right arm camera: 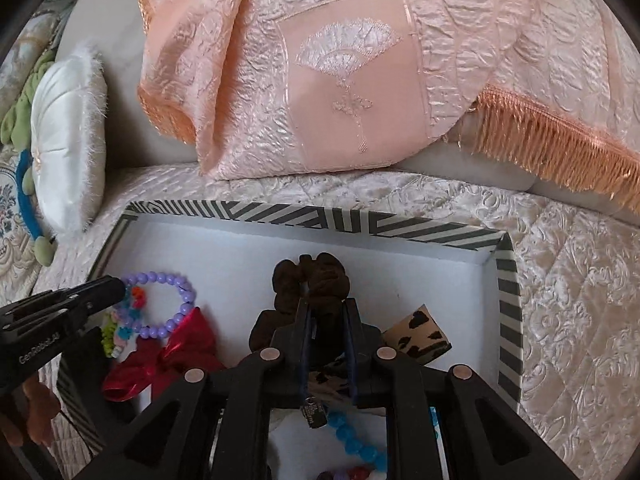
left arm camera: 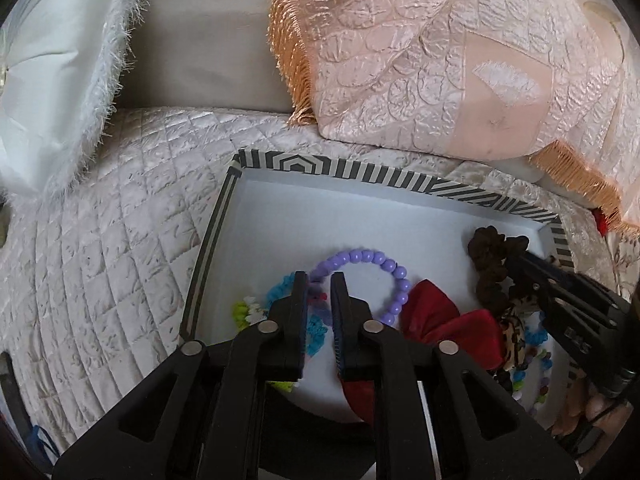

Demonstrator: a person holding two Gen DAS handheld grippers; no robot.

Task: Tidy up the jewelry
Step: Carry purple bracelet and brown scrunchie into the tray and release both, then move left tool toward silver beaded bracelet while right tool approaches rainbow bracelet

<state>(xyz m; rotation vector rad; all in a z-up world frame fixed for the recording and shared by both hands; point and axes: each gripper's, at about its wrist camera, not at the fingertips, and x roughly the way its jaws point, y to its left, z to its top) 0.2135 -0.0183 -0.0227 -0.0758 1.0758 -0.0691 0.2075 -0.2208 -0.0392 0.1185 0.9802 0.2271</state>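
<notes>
A white box with a striped rim (left arm camera: 360,170) (right arm camera: 280,216) lies on the quilted bed. In it lie a purple bead bracelet (left arm camera: 372,258) (right arm camera: 176,280), a red bow (left arm camera: 452,320) (right arm camera: 176,356), a colourful crochet band (left arm camera: 316,328) (right arm camera: 120,332), a leopard-print bow (right arm camera: 420,334) and blue beads (right arm camera: 352,444). My left gripper (left arm camera: 319,280) is slightly open over the crochet band, beside the purple bracelet. My right gripper (right arm camera: 327,304) (left arm camera: 516,258) is shut on a brown scrunchie (right arm camera: 316,276) (left arm camera: 488,252) at the box's right side.
A peach fringed cushion (left arm camera: 440,52) (right arm camera: 320,72) leans behind the box. A white furry pillow (left arm camera: 60,72) (right arm camera: 68,136) lies at the left. The quilted cover (left arm camera: 112,260) (right arm camera: 580,300) surrounds the box.
</notes>
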